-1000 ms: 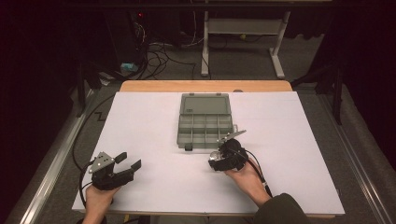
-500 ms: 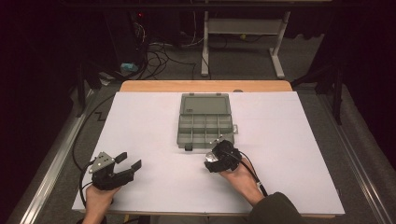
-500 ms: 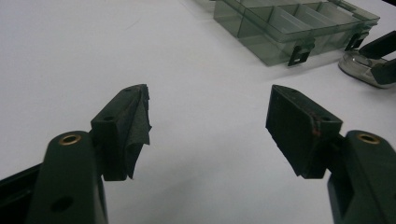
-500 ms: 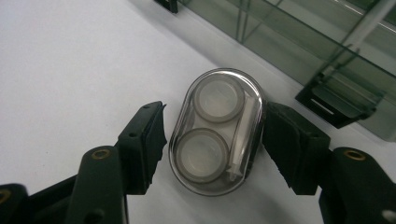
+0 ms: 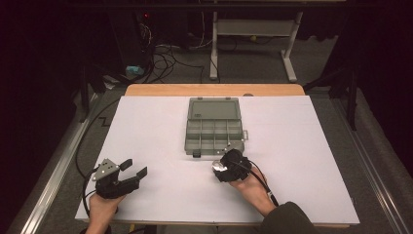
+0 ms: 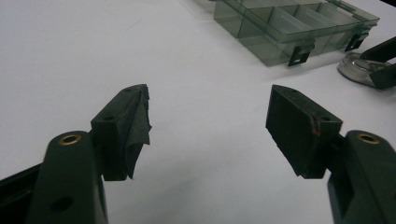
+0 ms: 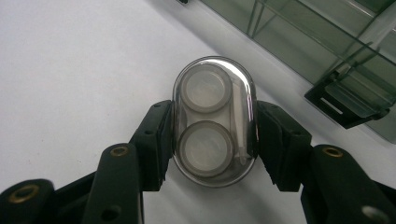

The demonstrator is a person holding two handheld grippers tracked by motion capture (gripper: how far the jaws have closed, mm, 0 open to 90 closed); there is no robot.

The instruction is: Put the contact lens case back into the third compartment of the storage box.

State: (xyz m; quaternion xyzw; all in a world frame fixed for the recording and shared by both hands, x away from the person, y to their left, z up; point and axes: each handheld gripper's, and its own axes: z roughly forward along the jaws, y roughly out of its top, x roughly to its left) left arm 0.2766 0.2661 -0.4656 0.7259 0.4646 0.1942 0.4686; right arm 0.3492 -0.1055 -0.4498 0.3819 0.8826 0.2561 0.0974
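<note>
Right claw (image 7: 212, 135) has just been closing onto the clear oval plastic case with two round wells (image 7: 214, 122), its pads touching both sides, so lifting comes next (probably toward the smoky compartment box (image 5: 214, 131) just ahead), while left claw (image 6: 210, 121) waits wide open.

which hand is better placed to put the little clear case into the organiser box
Right, probably. The right gripper has its jaws closed against the sides of the clear case, just beside the organiser box. The left gripper sits open, farther away.
</note>
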